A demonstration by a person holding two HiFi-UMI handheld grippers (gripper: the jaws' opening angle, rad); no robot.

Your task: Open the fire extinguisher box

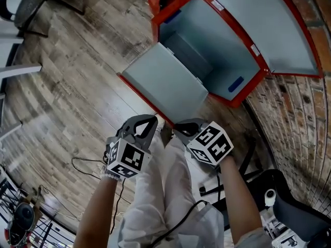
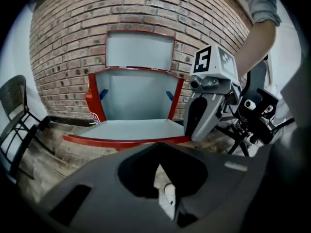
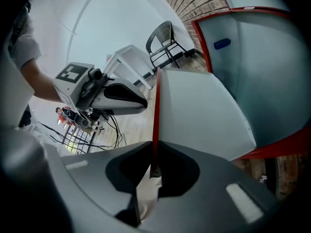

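The red fire extinguisher box [image 1: 176, 6] stands against the brick wall with its grey inside bare. Its upper lid [image 1: 274, 25] is swung up and its lower door [image 1: 165, 81] is folded down towards me. My right gripper [image 1: 187, 129] is at the door's near corner. In the right gripper view its jaws [image 3: 154, 152] pinch the door's red edge [image 3: 155, 110]. My left gripper [image 1: 147, 124] hangs just left of it, off the door, with its jaws [image 2: 159, 147] together and nothing between them. From the left gripper view the door [image 2: 126, 130] lies flat, with the right gripper [image 2: 194, 130] at its right corner.
A red object [image 2: 92, 103] stands at the box's left side. A black chair [image 2: 17, 110] is further left, and black stands and gear [image 2: 252, 115] crowd the right. Cables [image 1: 83, 164] trail over the wooden floor. A white table [image 3: 129, 57] stands behind.
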